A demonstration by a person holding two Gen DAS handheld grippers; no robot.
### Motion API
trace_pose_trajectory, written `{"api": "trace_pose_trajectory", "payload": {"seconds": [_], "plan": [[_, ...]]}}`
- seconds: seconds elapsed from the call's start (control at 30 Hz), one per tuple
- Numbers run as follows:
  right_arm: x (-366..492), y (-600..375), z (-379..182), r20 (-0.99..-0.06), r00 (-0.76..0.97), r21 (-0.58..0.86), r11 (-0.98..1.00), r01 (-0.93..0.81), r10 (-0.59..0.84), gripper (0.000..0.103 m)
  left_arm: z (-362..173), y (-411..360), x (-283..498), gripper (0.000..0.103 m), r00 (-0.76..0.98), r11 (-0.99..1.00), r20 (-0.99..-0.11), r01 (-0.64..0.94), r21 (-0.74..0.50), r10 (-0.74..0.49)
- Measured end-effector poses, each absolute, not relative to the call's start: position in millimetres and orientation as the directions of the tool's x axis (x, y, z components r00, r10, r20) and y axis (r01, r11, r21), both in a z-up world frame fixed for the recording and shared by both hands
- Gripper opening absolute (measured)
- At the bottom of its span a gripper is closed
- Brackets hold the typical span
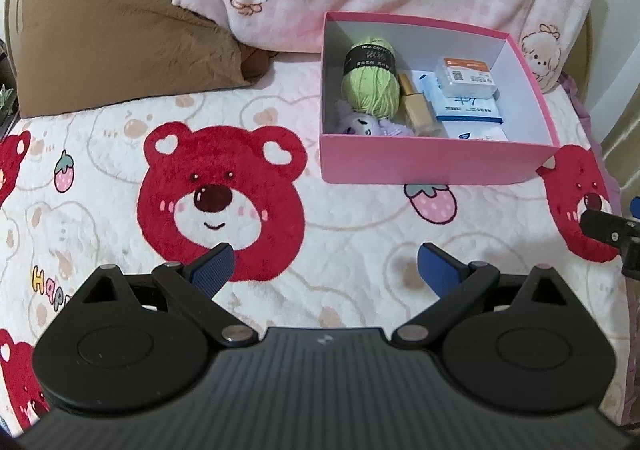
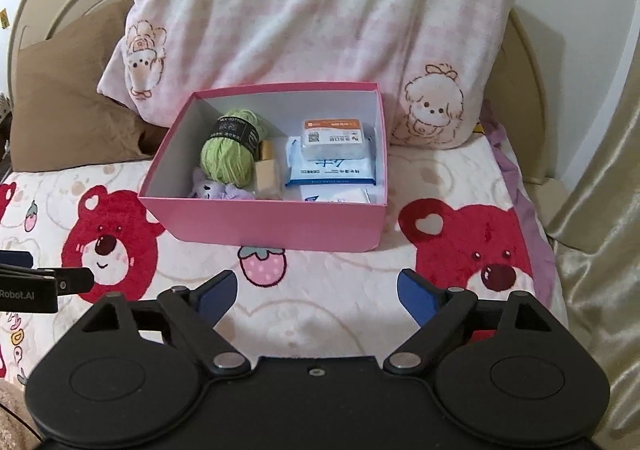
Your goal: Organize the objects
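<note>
Right wrist: pink box [image 2: 264, 223] ahead of open-jawed right gripper [image 2: 316, 290].

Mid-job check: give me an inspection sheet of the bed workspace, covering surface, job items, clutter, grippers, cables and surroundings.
Surface: bear-print blanket covers the bed; nothing loose lies on it near the grippers.
Job's things: open pink box sits on the blanket; inside are green yarn, a purple plush, a tan bottle and white packets.
Clutter: nothing seen outside the box.
Grippers: left gripper and right gripper both have jaws open and empty, held short of the box.
Cables: nothing seen.
Surroundings: pink pillow behind the box, brown pillow beside it, beige curtain at the bed's edge.
</note>
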State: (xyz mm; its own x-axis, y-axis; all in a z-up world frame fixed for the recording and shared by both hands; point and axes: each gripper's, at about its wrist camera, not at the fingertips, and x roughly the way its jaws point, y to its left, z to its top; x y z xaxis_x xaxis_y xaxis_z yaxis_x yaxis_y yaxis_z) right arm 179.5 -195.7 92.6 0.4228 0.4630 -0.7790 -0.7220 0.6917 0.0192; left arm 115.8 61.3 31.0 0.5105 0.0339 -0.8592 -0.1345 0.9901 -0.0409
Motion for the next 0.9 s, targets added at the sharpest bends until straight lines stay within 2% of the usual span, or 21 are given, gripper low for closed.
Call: {"api": "trace_pose_trajectory", "payload": {"seconds": [0.4, 0.9], "plan": [[171.3, -194.5, 91.7, -0.793, 0.432, -0.013, 0.697, -0.717, 0.429, 0.091, 39.3, 61.3, 108.2, 0.099, 0.51, 0.986, -0.86, -0.146, -0.078, 0.007], [173.6, -195.2, 90.5, -0.803, 0.442, -0.037, 0.708, -0.706, 0.399, 0.091, 31.4, 59.6, 107.0, 0.099, 0.487, 0.99, -0.873, -0.136, -0.04, 0.032]]}}
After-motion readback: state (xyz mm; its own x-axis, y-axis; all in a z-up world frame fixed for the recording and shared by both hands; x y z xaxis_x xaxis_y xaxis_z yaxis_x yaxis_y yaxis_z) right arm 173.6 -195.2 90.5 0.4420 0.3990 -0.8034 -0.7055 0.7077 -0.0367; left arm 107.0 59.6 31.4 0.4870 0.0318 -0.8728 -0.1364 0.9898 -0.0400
